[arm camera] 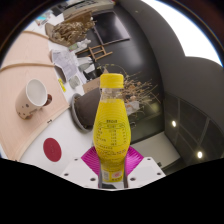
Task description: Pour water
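A yellow bottle (111, 120) with a yellow cap and a printed label stands upright between my fingers. Both pink pads (90, 158) press against its lower sides, so my gripper (111, 165) is shut on it. The bottle appears lifted and the scene behind it is tilted. A paper cup (36, 94) with a white rim stands on the beige table (20, 75) to the left, well beyond and left of the fingers. The bottle's base is hidden behind the gripper body.
A white paper sheet (68, 66) lies on the table beside the cup. A round white and red thing (51, 150) lies near the left finger. Chairs and dried plants (75, 30) stand further back. A dark floor (170, 95) is to the right.
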{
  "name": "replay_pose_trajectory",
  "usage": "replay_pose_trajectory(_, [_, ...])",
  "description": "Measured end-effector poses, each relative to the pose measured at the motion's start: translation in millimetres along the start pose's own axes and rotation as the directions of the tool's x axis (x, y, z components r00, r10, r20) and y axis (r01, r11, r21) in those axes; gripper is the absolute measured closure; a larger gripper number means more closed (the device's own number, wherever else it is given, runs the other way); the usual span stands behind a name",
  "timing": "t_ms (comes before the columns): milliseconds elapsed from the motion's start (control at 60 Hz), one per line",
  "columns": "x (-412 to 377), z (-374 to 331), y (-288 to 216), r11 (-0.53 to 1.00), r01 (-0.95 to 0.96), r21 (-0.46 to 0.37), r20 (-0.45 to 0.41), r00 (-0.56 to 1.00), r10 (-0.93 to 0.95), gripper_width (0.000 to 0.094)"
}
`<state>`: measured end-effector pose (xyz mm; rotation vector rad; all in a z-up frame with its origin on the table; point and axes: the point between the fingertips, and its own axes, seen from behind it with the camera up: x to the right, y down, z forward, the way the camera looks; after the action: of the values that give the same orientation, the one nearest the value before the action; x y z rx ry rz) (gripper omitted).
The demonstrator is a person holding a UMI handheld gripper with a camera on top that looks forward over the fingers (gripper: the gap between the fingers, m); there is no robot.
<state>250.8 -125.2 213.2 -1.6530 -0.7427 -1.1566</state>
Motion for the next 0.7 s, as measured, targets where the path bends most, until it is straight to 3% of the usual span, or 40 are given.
replay_pose_trajectory(200, [-31, 22, -50, 0.916, 0.393, 0.079, -0.073, 0.919, -0.387, 0.0655])
replay_pose_trajectory(400, [-58, 39, -66, 0.728, 0.681, 0.081, -0.13, 0.731, -0.669, 0.0654])
replay_pose_trajectory(517, [-66, 43, -73, 0.654, 0.751, 0.088, -0.161, 0.659, -0.735, 0.0656])
replay_pose_trajectory(700, [-61, 42, -72, 0.733, 0.674, 0.094, -0.122, 0.738, -0.663, 0.0654])
